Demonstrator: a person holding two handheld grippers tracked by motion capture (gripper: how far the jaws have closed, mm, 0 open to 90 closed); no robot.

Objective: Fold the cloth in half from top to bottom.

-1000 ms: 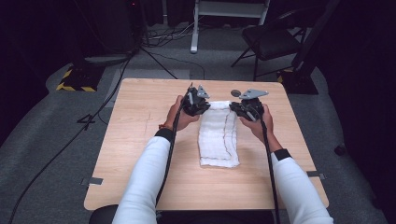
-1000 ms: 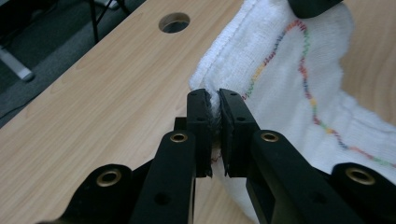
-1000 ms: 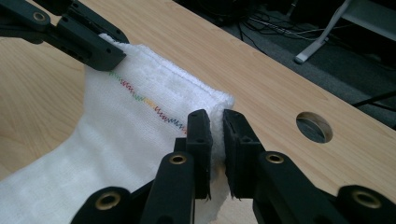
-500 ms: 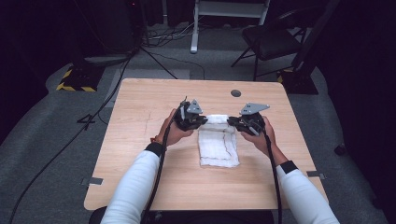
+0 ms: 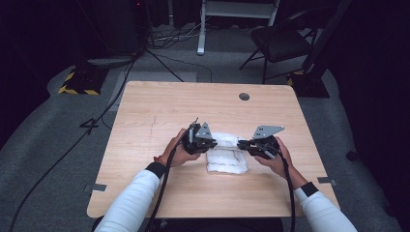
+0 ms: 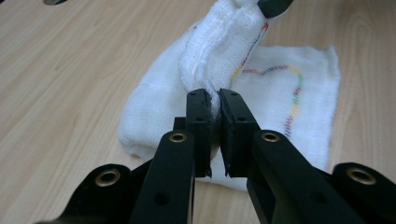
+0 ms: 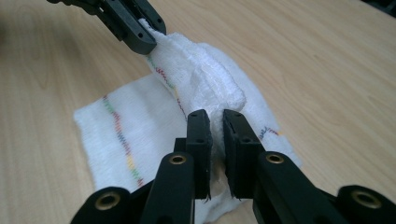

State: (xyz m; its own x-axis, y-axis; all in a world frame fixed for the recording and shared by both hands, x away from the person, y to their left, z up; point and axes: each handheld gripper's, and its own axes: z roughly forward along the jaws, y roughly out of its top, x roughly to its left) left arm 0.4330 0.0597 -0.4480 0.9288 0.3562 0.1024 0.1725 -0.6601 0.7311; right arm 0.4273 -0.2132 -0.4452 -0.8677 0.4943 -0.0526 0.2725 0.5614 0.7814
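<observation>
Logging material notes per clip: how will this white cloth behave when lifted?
Probably floppy: the cloth sags between the left gripper and right gripper. Likely light, since thin pinches hold its edge up. Its open weave looks grippy, so slipping seems unlikely.

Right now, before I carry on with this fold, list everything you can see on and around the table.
Cloth: one, white with multicoloured stitched lines, mid-table, far edge lifted and pulled toward the person.
Table: one, light wood, centre of the high view.
Grommet hole: one, dark, far right part of the tabletop.
Folding chair: one, black, on the floor beyond the table's far right.
Hazard-striped base: one, yellow and black, on the floor to the far left.
Floor cables: several, black, on grey carpet left of the table.
Left gripper: one, black, fingers shut on the cloth's lifted edge.
Right gripper: one, black, fingers shut on the same edge's other end.
Sleeves: two, white, near edge.
</observation>
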